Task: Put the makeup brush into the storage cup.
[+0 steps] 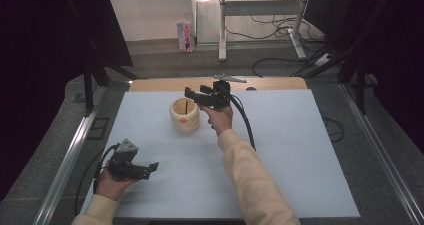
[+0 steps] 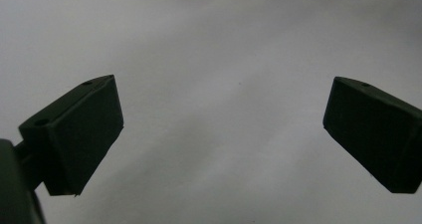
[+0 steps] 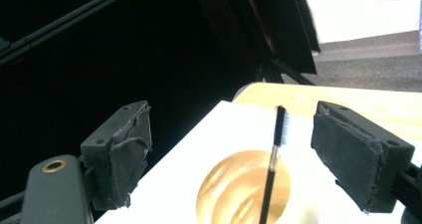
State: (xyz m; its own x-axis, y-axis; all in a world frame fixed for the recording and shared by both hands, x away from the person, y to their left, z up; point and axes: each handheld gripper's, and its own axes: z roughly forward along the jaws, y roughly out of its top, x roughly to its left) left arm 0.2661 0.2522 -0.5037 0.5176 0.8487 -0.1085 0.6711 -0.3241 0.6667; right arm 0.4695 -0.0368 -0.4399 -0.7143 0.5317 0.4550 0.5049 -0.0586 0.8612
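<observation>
The brush's point(image 3: 272, 164) lower end is hiding inside the cream wooden cup point(image 1: 184, 116); the right gripper point(image 3: 231, 154) and left gripper point(image 2: 221, 134) are holding fingers apart, gripping nothing

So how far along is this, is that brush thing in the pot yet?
Looks done: the thin black brush stands inside the cream pot. In hand: nothing; the right gripper is over the pot, jaws apart with the brush between them, untouched. The left gripper rests open on the white mat. Probably left: drawing the right hand back.
</observation>
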